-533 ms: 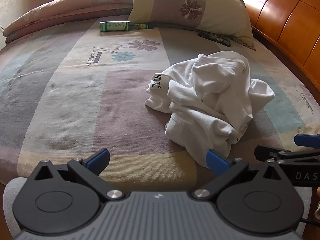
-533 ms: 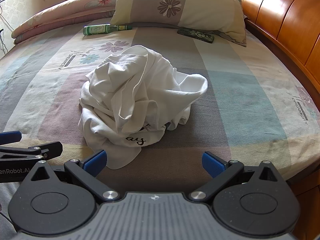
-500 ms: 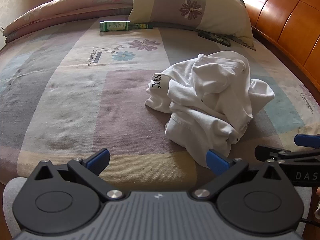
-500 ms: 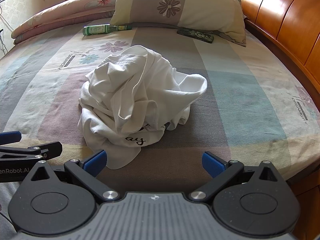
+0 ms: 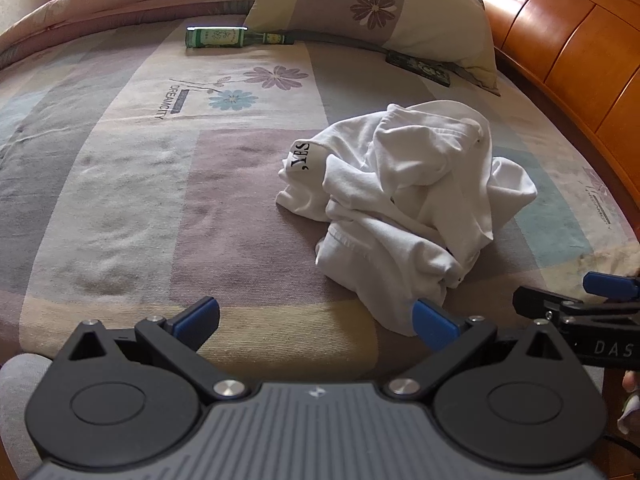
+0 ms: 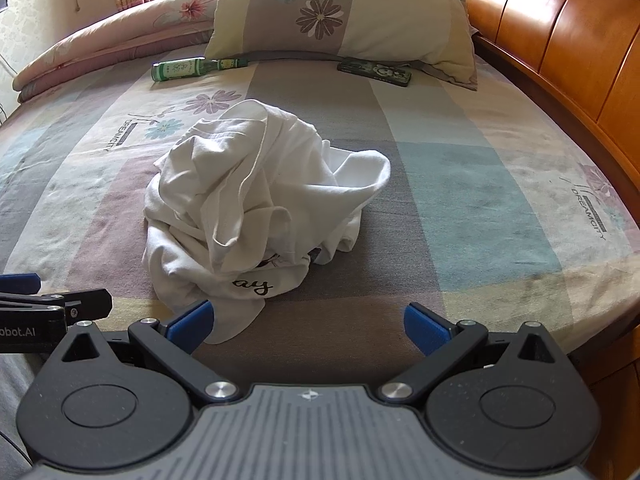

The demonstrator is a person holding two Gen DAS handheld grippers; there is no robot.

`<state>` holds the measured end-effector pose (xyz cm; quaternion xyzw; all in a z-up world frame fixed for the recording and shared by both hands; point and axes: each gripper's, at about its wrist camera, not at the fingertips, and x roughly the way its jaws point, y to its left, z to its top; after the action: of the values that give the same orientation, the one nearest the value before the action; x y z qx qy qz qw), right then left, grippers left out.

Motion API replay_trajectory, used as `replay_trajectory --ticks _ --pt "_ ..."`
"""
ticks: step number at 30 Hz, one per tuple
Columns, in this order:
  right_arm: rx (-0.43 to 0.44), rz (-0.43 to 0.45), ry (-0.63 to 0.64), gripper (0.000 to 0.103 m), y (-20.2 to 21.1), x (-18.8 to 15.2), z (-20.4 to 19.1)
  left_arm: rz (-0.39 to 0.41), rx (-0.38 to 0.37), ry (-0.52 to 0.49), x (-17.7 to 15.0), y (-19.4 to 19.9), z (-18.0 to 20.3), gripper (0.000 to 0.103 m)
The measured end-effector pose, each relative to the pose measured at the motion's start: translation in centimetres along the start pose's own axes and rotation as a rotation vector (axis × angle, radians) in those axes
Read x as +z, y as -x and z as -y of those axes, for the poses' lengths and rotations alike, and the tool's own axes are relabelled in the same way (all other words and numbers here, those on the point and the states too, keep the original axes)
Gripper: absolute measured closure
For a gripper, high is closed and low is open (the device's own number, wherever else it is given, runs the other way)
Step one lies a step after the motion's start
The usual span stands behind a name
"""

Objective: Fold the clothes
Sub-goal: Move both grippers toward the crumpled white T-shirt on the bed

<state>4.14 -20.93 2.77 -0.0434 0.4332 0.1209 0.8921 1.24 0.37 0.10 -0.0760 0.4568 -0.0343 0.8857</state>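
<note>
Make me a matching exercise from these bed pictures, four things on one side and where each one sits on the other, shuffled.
Things:
1. white shirt
2. green bottle
3. phone
4. pillow

Places:
A. leaning at the wooden headboard
B. crumpled mid-bed, just ahead of both open grippers
C. lying flat by the pillow's right end
D. lying on its side, left of the pillow

Pairs: 1-B, 2-D, 3-C, 4-A

Almost nothing differs from half a second ago: in the right wrist view the white shirt (image 6: 256, 208) sits a little lower and nearer to the right tongs (image 6: 306, 326), so these have crept slightly forward
</note>
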Motion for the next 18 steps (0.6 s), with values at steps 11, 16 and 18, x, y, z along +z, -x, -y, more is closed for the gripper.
replay_trajectory --ticks 11,16,18 --pt "0.030 -0.013 -0.014 0.000 -1.1 0.1 0.6 -0.038 -0.028 0.030 0.9 -0.4 0.2 0.001" --pt "0.041 -0.021 -0.025 0.000 -1.5 0.1 0.9 -0.045 -0.032 0.046 1.2 -0.5 0.1 0.001" --pt "0.044 -0.022 -0.029 0.000 -1.6 0.1 0.9 -0.048 -0.033 0.051 1.4 -0.5 0.1 0.001"
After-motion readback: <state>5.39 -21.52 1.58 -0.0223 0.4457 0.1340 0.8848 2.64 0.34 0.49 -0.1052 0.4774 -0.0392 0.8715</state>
